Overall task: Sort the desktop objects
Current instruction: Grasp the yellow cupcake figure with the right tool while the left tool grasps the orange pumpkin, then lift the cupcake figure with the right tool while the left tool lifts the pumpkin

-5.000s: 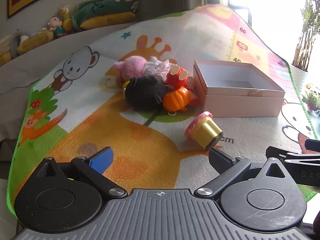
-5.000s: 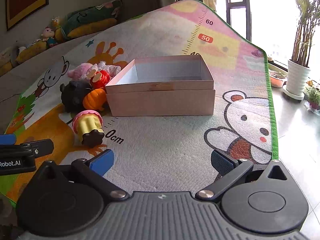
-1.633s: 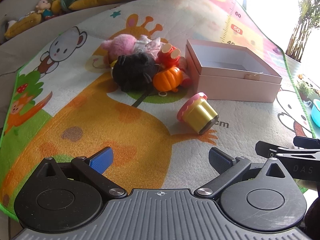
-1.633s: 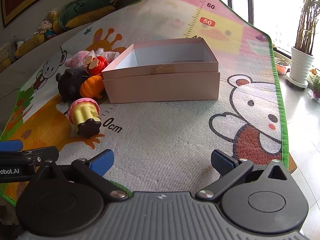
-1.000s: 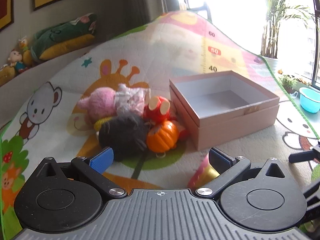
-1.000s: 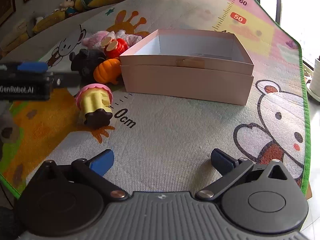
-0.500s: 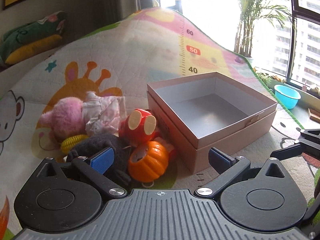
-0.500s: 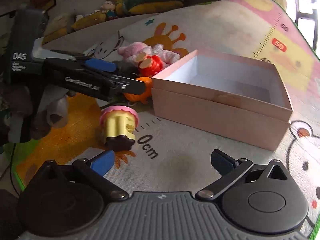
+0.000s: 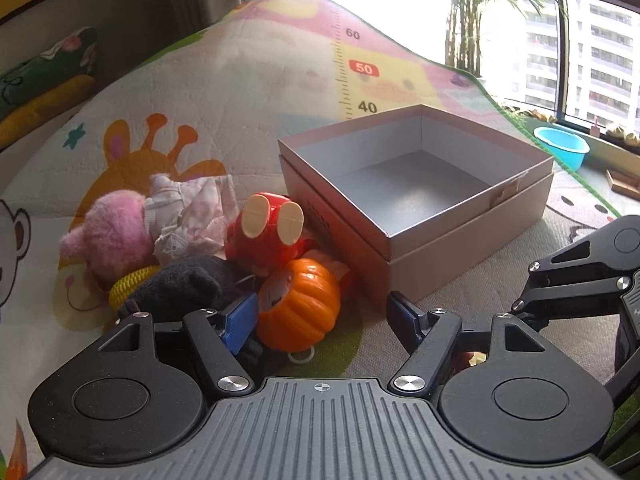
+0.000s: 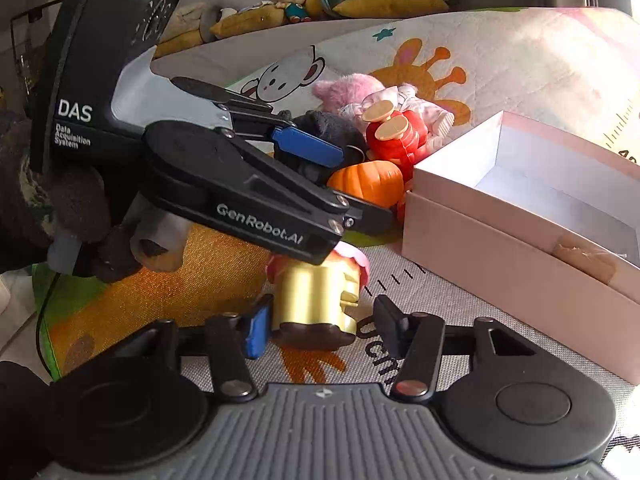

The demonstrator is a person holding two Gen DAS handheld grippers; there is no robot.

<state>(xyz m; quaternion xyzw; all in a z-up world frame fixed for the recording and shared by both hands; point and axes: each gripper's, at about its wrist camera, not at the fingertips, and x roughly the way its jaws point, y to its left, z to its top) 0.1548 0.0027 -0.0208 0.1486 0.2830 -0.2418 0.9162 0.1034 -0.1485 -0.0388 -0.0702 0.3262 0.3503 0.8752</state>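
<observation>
Both grippers have closed in on the toys within the last second; a moment ago they hung back over the mat. That reads as two picks being lined up at once.

Landmark: the pink box (image 9: 416,216), open, nothing visible inside.

Left gripper (image 9: 322,318): jaws wide, straddling the orange pumpkin (image 9: 300,308), which lies against the box's left wall. The blue pad sits at the pumpkin's left side; contact cannot be told. Nothing gripped.

Right gripper (image 10: 320,328): jaws wide, around the yellow cupcake toy (image 10: 316,300), which lies on its side in front of the box's left corner. The blue pad (image 10: 256,330) looks to be touching it, the other stands clear. Not clamped.

Left of the box: red mushroom toy (image 9: 268,236), black plush (image 9: 180,286), pink plush (image 9: 108,236), all outside it.
</observation>
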